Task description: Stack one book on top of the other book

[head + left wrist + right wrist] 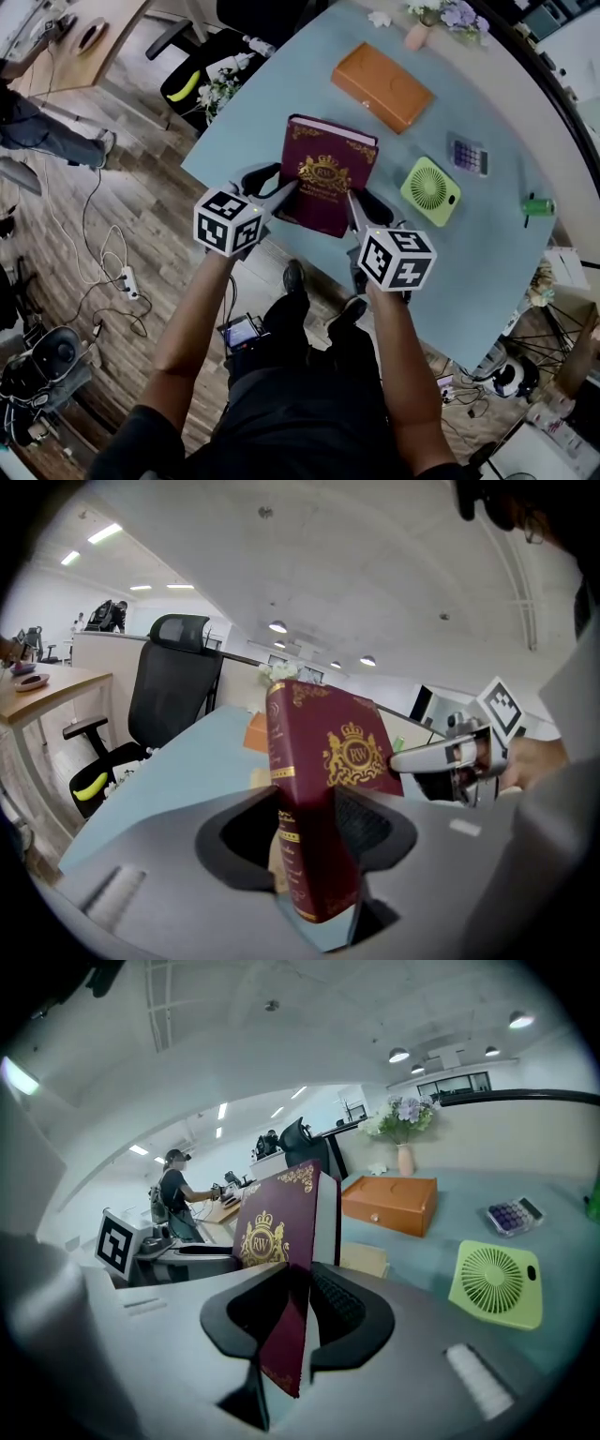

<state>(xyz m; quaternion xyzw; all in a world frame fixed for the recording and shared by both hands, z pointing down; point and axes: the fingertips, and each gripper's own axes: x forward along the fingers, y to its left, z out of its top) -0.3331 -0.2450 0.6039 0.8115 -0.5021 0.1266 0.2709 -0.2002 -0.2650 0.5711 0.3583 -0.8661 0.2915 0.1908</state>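
The only open container on the table is a vase at the far edge, holding pale purple flowers. An orange box lies flat and closed in front of it; what is in it cannot be seen. A green fan, a calculator and a small green can lie off to the right, all well apart from one another.

The book, maroon with a gold crest, is over the near part of the table, well short of the orange box, with its near edge gripped by the 2 grippers.

The left gripper has its 2 fingers fairly wide apart and clamped across the full thickness of the book at the near left corner, on the spine side. The spine runs down between the pads, and the book tilts up and away from them.

The right gripper has its fingers much closer together. They pinch the near right corner, where a thin maroon edge passes between the pads; the white page block shows just beside it, above the right-hand finger.

In the right gripper view a flat tan thing shows just past the book. What it is cannot be told.
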